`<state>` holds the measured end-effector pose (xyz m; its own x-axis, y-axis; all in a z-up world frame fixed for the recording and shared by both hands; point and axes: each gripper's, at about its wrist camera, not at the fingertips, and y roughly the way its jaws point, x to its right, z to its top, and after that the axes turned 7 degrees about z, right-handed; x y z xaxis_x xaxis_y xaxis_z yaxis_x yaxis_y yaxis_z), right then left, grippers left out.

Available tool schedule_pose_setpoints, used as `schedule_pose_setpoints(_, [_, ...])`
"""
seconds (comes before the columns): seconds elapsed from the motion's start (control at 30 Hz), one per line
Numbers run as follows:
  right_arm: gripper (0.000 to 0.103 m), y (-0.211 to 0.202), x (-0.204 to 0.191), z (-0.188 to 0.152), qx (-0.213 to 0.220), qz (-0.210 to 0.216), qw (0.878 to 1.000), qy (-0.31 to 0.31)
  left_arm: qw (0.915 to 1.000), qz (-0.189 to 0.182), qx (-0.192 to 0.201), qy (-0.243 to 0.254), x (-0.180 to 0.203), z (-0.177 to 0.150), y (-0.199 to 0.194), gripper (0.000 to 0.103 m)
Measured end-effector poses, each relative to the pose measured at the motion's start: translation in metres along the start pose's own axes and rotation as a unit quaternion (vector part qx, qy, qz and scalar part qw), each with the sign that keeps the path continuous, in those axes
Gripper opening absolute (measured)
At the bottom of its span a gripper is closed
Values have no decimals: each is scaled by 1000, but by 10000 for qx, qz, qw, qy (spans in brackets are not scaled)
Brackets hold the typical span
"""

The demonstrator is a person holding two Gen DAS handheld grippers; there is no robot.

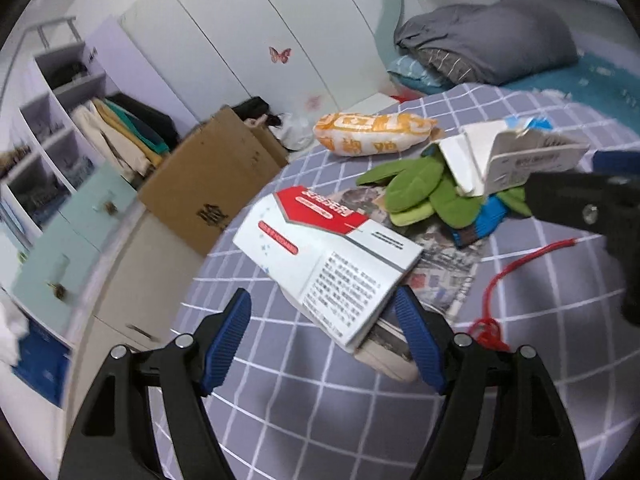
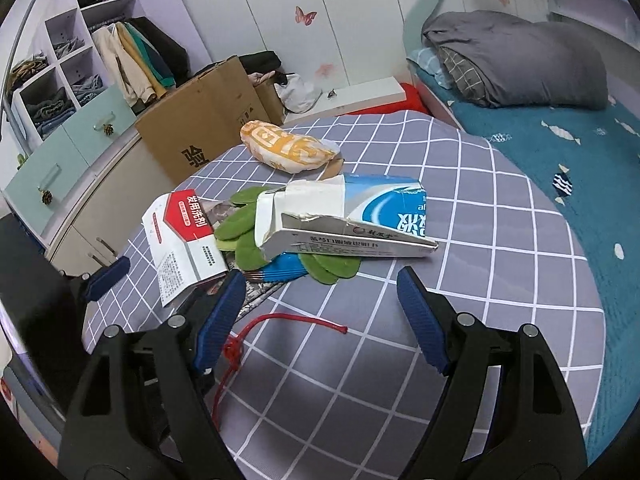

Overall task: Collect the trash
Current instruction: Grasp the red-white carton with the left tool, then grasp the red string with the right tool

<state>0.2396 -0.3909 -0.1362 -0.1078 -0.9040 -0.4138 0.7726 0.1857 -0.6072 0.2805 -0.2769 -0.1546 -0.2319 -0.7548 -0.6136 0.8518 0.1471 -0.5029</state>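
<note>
Your left gripper (image 1: 322,344) hangs spread and empty — the red-and-white box (image 1: 320,256) lies just ahead near the bed's (image 1: 540,380) left edge, long axis running away. Your right gripper (image 2: 320,322), also spread, faces the torn blue carton (image 2: 360,216).

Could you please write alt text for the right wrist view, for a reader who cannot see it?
The open right gripper points at litter on a grey checked cloth: a torn blue-and-white carton lying on green leaf-shaped pieces, a red-and-white box on the left, an orange-and-white packet behind, and a red string nearest.
</note>
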Motion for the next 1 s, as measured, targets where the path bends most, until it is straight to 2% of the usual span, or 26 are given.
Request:
schedule_pose_setpoints(0.07, [77,3,2,-2,-40,-56,10000,20,9994,299,68,169,6,1,1,73])
schedule_pose_setpoints(0.17, [77,8,8,-4,-94,-38,9999,93,9983,489,87,300,9,3,5,71])
schedule_pose_setpoints(0.37, [77,14,6,-5,-160,3,9998,67,9987,432,85,248,1,8,14,30])
schedule_pose_setpoints(0.4, [77,14,3,-5,-159,8,9999,38,9989,411,88,185,-1,7,13,19])
schedule_pose_setpoints(0.5, [77,15,0,-6,-186,42,9998,1,9991,372,163,-128,-18,4,11,11])
schedule_pose_setpoints(0.6, [77,16,-6,-8,-251,46,9996,-72,9982,256,206,-493,-41,-3,7,8])
schedule_pose_setpoints(0.73, [77,16,-19,-13,-340,-16,9990,-289,9930,-203,103,-1155,-77,-20,4,7])
schedule_pose_setpoints(0.93, [76,21,-46,-30,-615,-239,9939,-887,9757,-876,-191,-1997,-121,-60,7,7])
schedule_pose_setpoints(0.97, [75,23,-50,-33,-674,-282,9925,-984,9730,-959,-224,-2089,-127,-67,7,7])
schedule_pose_setpoints(1.0, [70,26,-54,-36,-743,-357,9908,-1075,9693,-1076,-265,-2194,-132,-75,7,7])
